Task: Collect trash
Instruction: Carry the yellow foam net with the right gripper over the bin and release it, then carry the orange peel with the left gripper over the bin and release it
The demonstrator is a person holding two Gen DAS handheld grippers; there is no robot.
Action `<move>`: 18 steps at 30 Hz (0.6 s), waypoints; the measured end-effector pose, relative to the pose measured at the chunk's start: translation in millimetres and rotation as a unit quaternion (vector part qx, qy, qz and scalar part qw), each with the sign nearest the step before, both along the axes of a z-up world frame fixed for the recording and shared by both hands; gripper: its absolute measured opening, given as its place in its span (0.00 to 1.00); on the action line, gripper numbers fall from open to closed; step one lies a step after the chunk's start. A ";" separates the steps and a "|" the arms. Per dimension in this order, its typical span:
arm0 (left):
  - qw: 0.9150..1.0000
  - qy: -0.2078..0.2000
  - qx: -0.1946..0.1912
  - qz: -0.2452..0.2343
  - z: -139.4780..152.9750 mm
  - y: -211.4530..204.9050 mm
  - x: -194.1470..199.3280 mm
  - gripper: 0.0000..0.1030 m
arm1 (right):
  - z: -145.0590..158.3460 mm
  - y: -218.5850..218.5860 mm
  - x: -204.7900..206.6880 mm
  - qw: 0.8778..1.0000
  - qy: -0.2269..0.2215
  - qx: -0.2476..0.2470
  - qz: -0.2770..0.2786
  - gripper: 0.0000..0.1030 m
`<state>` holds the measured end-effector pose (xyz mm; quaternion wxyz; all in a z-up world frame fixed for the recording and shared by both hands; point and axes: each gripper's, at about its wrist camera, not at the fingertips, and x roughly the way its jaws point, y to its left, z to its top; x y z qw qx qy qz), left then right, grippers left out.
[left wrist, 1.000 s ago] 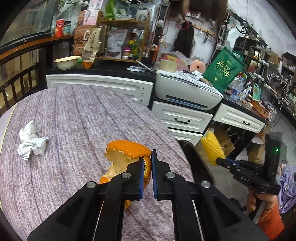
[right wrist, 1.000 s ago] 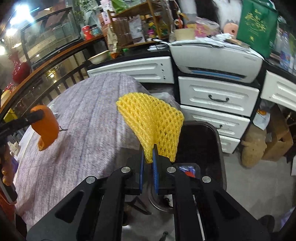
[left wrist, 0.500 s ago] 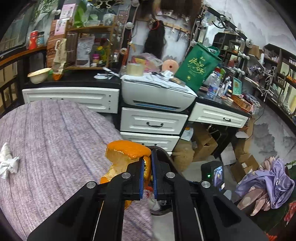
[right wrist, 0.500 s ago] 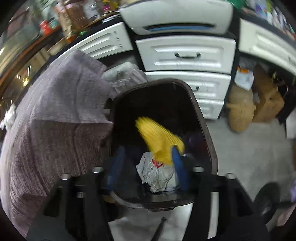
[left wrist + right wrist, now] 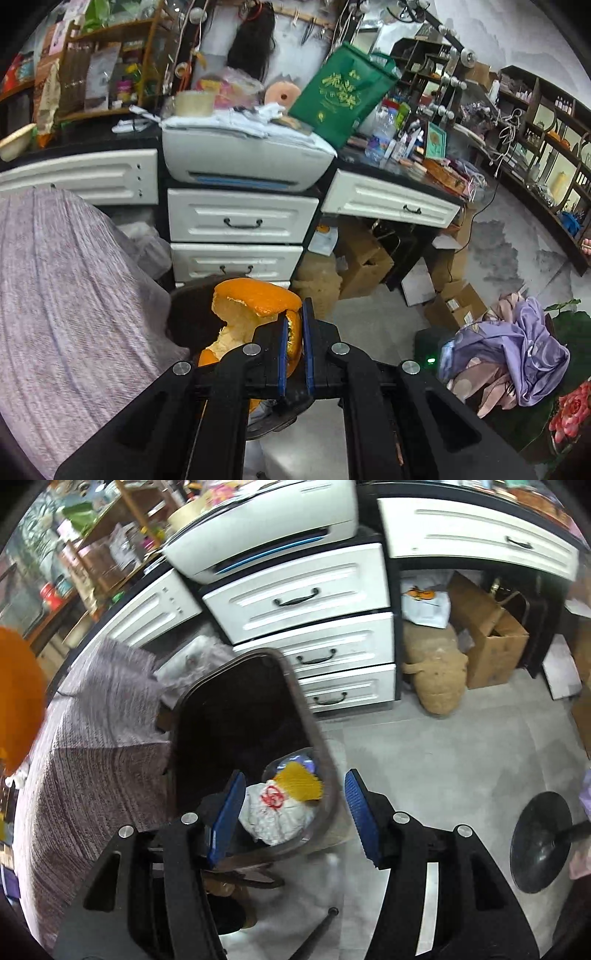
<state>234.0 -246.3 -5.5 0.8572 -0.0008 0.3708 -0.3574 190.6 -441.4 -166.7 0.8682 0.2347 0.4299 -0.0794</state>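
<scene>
Orange peel [image 5: 255, 314] we find clamped in the left gripper [image 5: 294, 350] above the bin [image 5: 207, 709], awaiting release, while the right gripper [image 5: 295, 812] gapes empty over it, its yellow netting [image 5: 299, 784] inside.

both wrist views look forward and down, sharing the trash bin [image 5: 236, 701] and drawers [image 5: 242, 219].

A purple-grey cloth [image 5: 92, 746] is covering the table. The brown bin [image 5: 317, 738] is standing on the grey floor [image 5: 424, 760], touching the table's edge.

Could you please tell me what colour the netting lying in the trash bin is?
Yellow; the netting shows best in the right wrist view.
</scene>
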 end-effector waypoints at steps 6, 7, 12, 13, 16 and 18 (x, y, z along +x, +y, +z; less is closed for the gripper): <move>0.999 0.038 0.030 -0.006 -37.9 -24.4 5.2 0.07 | 0.5 -22.0 -18.8 1.000 -0.003 0.005 -0.027 0.55; 0.998 0.043 0.035 -0.007 -43.8 -27.5 5.1 0.07 | 1.1 -24.6 -20.9 1.000 -0.003 0.003 -0.028 0.55; 0.996 0.063 0.056 -0.012 -66.6 -39.1 6.4 0.07 | 5.7 -30.8 -26.8 0.999 -0.008 -0.010 -0.037 0.55; 0.996 0.067 0.060 -0.013 -71.0 -41.5 7.0 0.07 | 6.8 -32.3 -28.1 0.999 -0.010 -0.011 -0.039 0.55; 0.994 0.076 0.072 -0.013 -84.1 -46.8 11.1 0.07 | 8.7 -34.0 -31.9 0.999 -0.013 -0.015 -0.041 0.56; 0.994 0.080 0.080 -0.012 -91.5 -50.3 13.1 0.07 | 9.5 -35.4 -33.9 0.999 -0.014 -0.016 -0.043 0.56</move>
